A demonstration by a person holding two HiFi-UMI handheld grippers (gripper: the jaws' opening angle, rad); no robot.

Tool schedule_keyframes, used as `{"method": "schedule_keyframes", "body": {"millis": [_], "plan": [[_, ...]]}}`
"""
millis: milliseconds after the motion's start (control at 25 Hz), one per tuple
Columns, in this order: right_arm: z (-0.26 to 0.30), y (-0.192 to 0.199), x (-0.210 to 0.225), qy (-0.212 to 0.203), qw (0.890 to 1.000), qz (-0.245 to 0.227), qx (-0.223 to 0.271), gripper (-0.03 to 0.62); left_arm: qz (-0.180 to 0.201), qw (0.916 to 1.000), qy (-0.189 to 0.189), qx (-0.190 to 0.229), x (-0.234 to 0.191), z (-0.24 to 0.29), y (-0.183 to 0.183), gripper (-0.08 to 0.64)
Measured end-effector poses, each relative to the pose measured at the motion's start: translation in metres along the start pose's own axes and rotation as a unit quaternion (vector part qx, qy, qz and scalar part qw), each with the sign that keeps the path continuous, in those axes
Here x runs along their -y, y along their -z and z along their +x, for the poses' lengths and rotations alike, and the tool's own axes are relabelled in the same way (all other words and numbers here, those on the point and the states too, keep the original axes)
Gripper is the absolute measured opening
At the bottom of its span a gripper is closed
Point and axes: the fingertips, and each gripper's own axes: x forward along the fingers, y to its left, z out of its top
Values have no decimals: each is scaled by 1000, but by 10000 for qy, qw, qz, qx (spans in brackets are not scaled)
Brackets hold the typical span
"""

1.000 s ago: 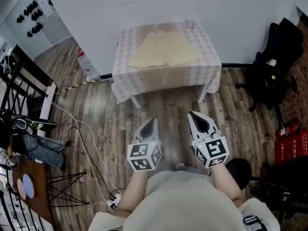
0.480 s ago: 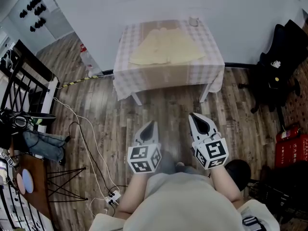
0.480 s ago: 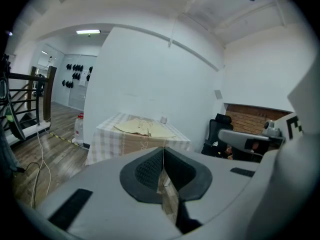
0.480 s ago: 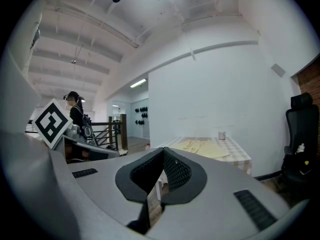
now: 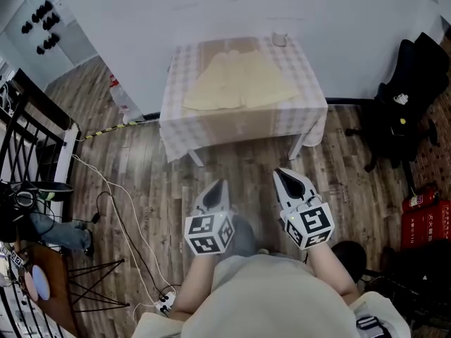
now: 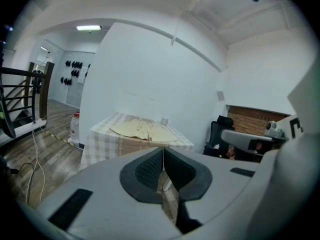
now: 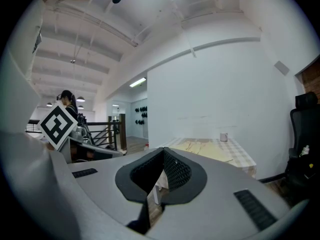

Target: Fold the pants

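Pale yellow pants (image 5: 239, 82) lie spread flat on a small table with a checked cloth (image 5: 239, 122) against the white wall. Both gripper views show the pants from afar, in the left (image 6: 142, 129) and in the right (image 7: 207, 145). My left gripper (image 5: 220, 184) and right gripper (image 5: 282, 173) hang side by side over the wooden floor, well short of the table. Each is shut with nothing in it, the jaws meeting in the left gripper view (image 6: 162, 149) and the right gripper view (image 7: 162, 152).
A small white cup (image 5: 280, 39) stands at the table's far right corner. A black office chair (image 5: 412, 94) and red boxes (image 5: 423, 213) are to the right. To the left are a black railing (image 5: 32, 129), floor cables (image 5: 120, 210) and a bottle (image 5: 117, 84) by the wall.
The head view has shifted a little and the table sits slightly lower and nearer. Both grippers stay shut and level over the floor.
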Motion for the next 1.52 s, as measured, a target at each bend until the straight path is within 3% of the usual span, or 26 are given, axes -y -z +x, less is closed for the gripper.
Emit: {"method": "schedule_keyframes", "body": {"millis": [360,840,1520], "plan": [[71,-10,32,42,9999,25,-91,0,-67,10000,11,-20,-40,68,-36,6],[178,-35,42,9,9999,119,-80,0,62,9998,-98,-143,-118,136,-83,6],[279,-23,39,-11,9989,164,-435,0,47,9985,-326,-430,-223,215,-100,6]]}}
